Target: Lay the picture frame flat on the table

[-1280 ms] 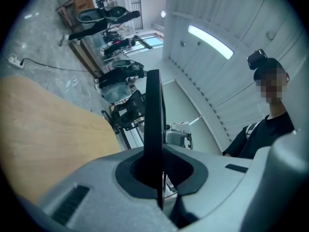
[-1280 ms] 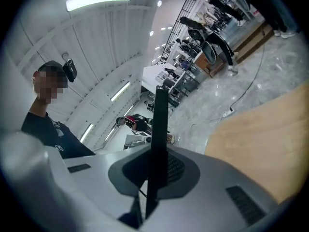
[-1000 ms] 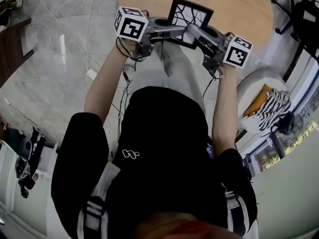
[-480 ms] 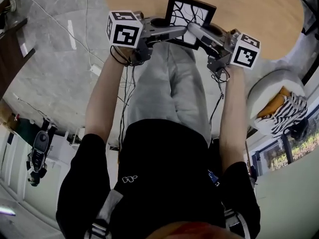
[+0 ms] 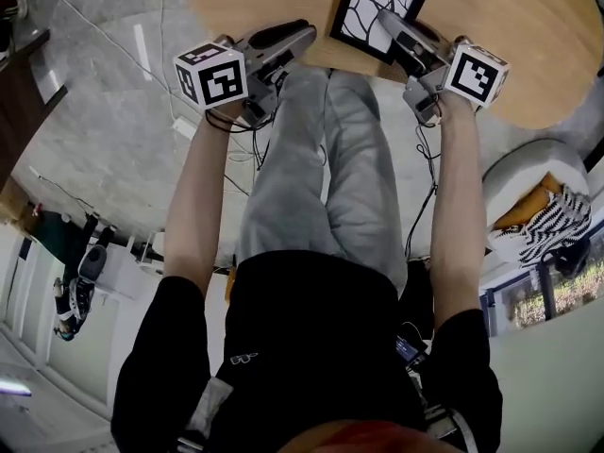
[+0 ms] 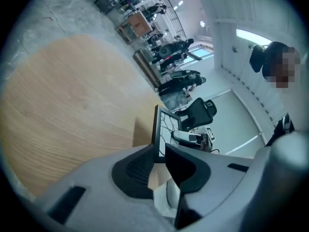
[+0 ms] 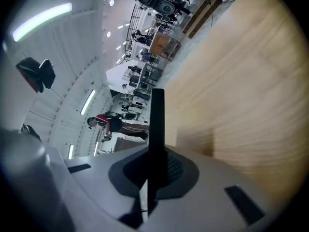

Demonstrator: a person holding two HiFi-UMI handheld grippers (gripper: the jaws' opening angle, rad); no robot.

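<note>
The picture frame, black with a white branching pattern, is held over the near part of the round wooden table, its face tilted up toward the head camera. My right gripper is shut on its right edge. In the right gripper view the frame runs edge-on between the jaws of that gripper. My left gripper sits left of the frame and apart from it, its jaws opening with nothing pressed between them. The left gripper view shows the frame just beyond that gripper.
The person's legs in grey trousers stand against the table's near rim. A white round seat with a striped cloth is at the right. Cables lie on the marble floor at the left. An office chair stands beyond the table.
The left gripper has let go of the frame's left edge and drawn back to the left. The frame, still in the right gripper, has moved farther over the table.
</note>
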